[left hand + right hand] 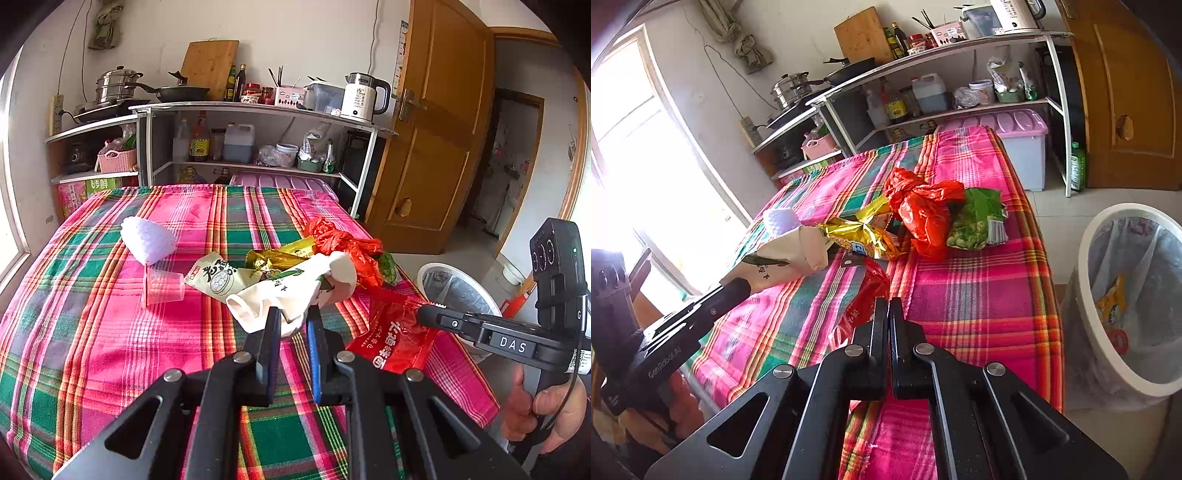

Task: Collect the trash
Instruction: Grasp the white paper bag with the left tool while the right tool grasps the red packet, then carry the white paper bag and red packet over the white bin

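**Op:** While both tongs were loaded, I logged their state first. My left gripper (292, 314) was pinched narrow on the near end of the white paper wrapper (295, 291), which sagged away from the fingers with its far end among the other litter. My right gripper (888, 306) had its fingers pressed nearly together on an edge of the red snack packet (393, 341), and the packet hung at the table's right edge.

**Obs:** And the bin?

**Op:** The white trash bin (1086, 295) stood on the floor just beside that same edge, lined with a bag and already holding some scraps. The right load was nearest it.

**Obs:** How did you judge the drop should go?

**Op:** I reckoned the right should lift the packet free of the plaid tablecloth (110, 332), carry it over the rim and open only once it was above the liner. The thin film could cling to a finger. The left wrapper was limp, so I judged a slow lift best, or it would drag the gold wrapper (273, 258) and beige pouch (218, 278) along.

**Obs:** What was left?

**Op:** The orange plastic bag (923, 210), green pea packet (979, 221), clear plastic cup (164, 286) and white foam net (147, 240) lay on the cloth.
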